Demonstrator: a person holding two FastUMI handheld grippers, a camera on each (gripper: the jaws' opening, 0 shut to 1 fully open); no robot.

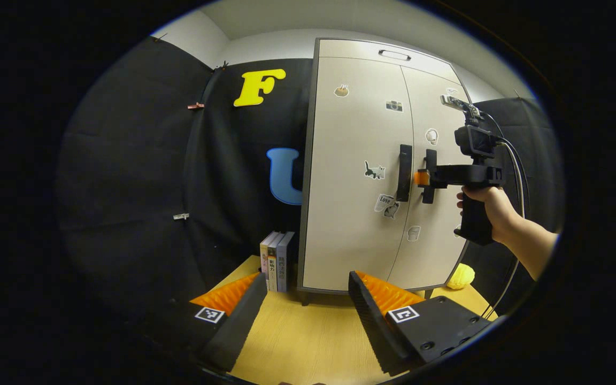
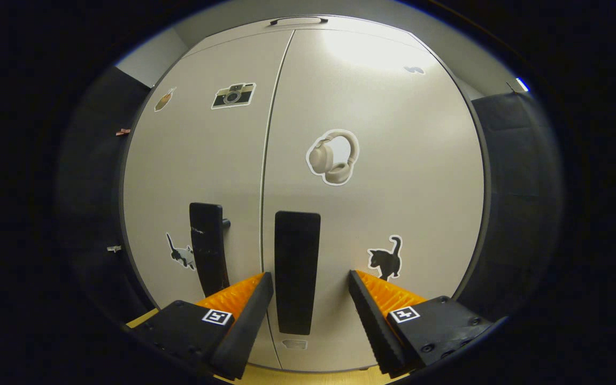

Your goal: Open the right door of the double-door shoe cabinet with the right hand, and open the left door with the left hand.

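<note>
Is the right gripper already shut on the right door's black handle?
No. In the right gripper view the right gripper stands open, the black vertical handle between its fingers with gaps on both sides.

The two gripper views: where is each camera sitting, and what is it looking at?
Left gripper view: rides on the left gripper, back from the shoe cabinet and above the wooden table; it looks at both shut doors, with the right gripper at the right door handle, held by a hand.
Right gripper view: rides on the right gripper, close to the doors, open fingers either side of the right door handle.
Both share the cabinet doors, both handles and the camera sticker.
</note>
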